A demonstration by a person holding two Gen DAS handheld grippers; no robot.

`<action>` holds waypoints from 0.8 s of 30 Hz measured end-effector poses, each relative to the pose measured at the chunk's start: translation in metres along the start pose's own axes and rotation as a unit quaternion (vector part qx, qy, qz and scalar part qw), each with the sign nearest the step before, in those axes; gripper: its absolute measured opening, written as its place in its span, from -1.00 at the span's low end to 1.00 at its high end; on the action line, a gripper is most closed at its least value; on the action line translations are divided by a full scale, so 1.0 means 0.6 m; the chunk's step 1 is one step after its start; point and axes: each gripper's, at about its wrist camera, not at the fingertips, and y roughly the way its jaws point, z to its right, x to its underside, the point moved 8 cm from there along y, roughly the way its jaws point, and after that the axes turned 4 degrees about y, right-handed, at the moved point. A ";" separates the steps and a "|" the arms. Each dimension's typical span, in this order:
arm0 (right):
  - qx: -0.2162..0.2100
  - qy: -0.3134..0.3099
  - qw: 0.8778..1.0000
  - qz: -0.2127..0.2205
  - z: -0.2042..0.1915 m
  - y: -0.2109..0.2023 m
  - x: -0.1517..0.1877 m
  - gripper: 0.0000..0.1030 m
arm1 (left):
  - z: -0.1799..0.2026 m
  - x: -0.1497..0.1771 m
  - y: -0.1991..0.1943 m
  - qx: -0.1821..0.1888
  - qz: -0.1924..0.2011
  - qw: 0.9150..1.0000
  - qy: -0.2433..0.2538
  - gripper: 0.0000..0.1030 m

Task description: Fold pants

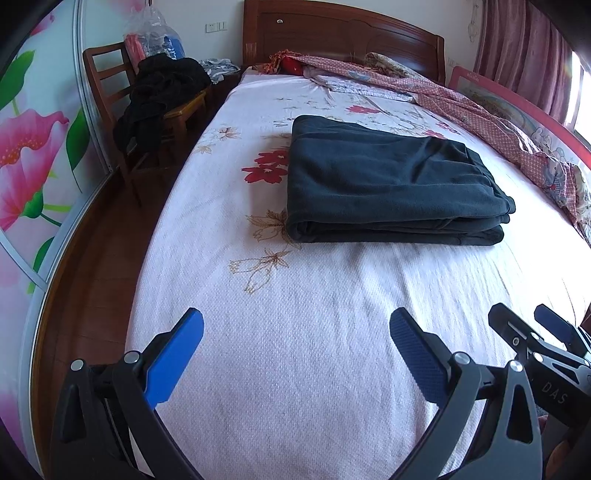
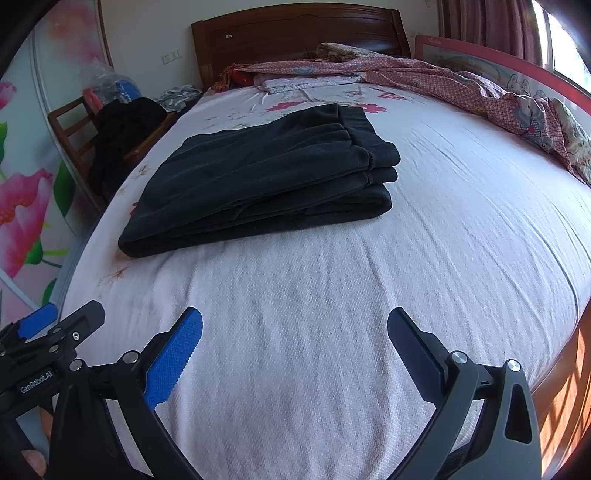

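Two grippers sit closest to the cameras, low over the near end of the bed, side by side. Left gripper (image 1: 295, 325) has its blue fingers (image 1: 177, 350) spread wide apart with nothing between them. Right gripper (image 2: 295, 325) is the same, wide apart and holding nothing. Each one shows up at the edge of the other's view.

Under them is the big bed (image 1: 295, 369), the largest thing in the room. Its sheet is pale pink with red and brown flowers on it. A dark wooden headboard (image 1: 332, 37) stands at the far end.

Along the right side of the bed lies a long crumpled quilt (image 2: 461, 85), pink with little checks and cartoon animals. A pink rail (image 1: 517, 107) runs behind it, and pink curtains (image 1: 517, 44) hang past that.

On the left is a wall panel with big pink flowers (image 1: 22, 155). Near it stands a wooden chair (image 1: 110, 85) with black clothes (image 1: 159, 92) heaped on it and a clear plastic bag (image 1: 155, 33) behind.

In the middle of the bed lie the dark pants (image 1: 388, 184). They are folded into a neat flat stack of layers, lying on the sheet, well apart from both grippers
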 end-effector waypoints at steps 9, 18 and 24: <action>-0.002 0.002 1.000 0.000 0.002 -0.001 -0.002 0.93 | 0.000 -0.007 -0.011 -0.012 0.006 1.000 0.001 0.96; -0.004 0.007 1.000 -0.002 0.005 -0.003 -0.003 0.93 | -0.013 -0.009 -0.030 0.000 0.008 0.999 -0.031 0.96; -0.004 0.001 1.000 -0.003 0.001 -0.002 -0.001 0.93 | -0.010 -0.009 -0.029 -0.013 0.000 1.000 -0.019 0.96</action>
